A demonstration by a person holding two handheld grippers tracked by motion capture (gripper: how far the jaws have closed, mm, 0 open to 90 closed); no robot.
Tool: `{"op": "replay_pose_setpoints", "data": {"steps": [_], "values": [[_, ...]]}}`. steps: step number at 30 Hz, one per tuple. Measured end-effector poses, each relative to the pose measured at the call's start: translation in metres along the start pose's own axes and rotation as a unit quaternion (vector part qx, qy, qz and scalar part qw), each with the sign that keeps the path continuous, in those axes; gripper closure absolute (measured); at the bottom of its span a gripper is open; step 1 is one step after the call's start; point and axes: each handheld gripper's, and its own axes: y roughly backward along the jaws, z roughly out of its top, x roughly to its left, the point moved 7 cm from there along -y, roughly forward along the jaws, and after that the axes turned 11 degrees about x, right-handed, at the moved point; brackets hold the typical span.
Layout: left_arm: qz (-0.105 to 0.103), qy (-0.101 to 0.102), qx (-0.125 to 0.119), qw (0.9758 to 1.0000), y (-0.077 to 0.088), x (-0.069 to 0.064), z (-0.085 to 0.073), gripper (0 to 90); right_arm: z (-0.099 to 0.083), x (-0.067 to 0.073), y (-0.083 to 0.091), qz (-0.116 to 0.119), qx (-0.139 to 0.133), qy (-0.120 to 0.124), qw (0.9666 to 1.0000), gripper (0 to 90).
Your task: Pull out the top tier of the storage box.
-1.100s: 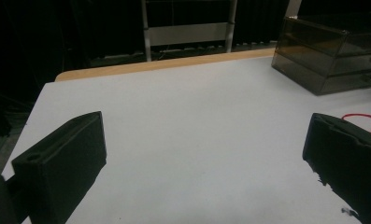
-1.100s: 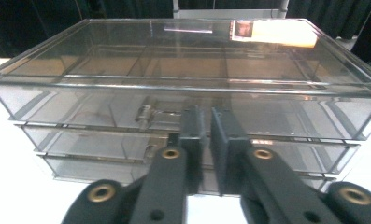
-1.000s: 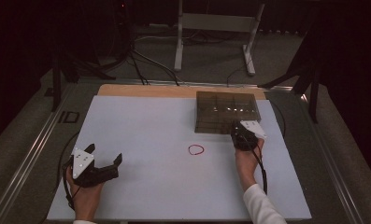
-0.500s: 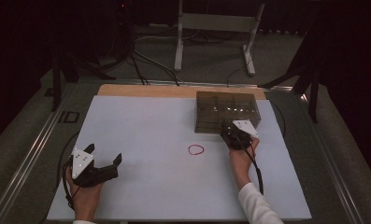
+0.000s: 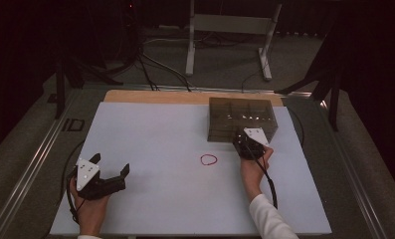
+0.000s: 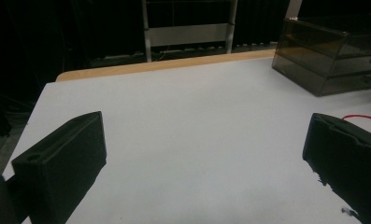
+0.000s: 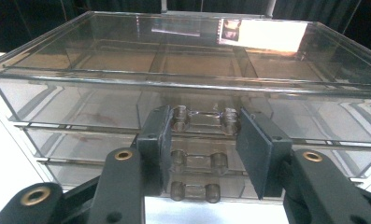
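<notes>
High view: white table (image 5: 150, 129), smoky clear drawer box (image 5: 241, 118) at far right side, right gripper (image 5: 245, 145) at its front, jaws just opened, bracketing top drawer handle (image 7: 203, 117) without pressing; left gripper (image 5: 116, 179) wide open, empty; red loop (image 5: 209, 159) mid-table

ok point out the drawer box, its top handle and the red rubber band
clear drawer box (image 5: 225, 112): high view, on its smoky lid.
top drawer handle (image 7: 204, 119): right gripper view, on the clear bar between the two posts.
red rubber band (image 5: 209, 159): high view, on the loop's rim on the white table.
</notes>
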Motion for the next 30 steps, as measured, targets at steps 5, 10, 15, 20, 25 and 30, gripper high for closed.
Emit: {"op": "replay_pose_setpoints", "data": {"steps": [5, 10, 15, 20, 25, 30], "values": [[0.001, 0.001, -0.001, 1.0, 0.0001, 0.0002, 0.0001, 1.1, -0.0001, 0.0006, -0.0002, -0.005, 0.0, 0.0, 1.0, 55.7], [0.0, 0.002, -0.001, 1.0, 0.0007, 0.0007, -0.0001, 1.1, 0.0011, -0.0061, -0.0018, 0.005, 0.005, -0.002, 1.0, 56.4], [0.001, 0.002, 0.0, 1.0, 0.0007, 0.0009, -0.0006, 1.1, 0.0015, -0.0082, -0.002, 0.007, 0.007, -0.002, 1.0, 56.3], [0.0, -0.001, 0.003, 1.0, 0.0, -0.0003, -0.0008, 1.1, 0.002, -0.0077, -0.0023, 0.009, 0.004, -0.016, 0.9998, 55.9], [-0.001, -0.001, 0.003, 1.0, -0.0001, -0.0001, -0.0007, 1.2, 0.0019, -0.007, -0.0024, 0.006, 0.001, -0.02, 0.9998, 56.0], [0.0, 0.002, 0.0, 1.0, 0.0004, 0.0003, -0.0003, 1.1, 0.0013, -0.0069, -0.0012, 0.003, 0.003, -0.018, 0.9998, 56.4]]}}
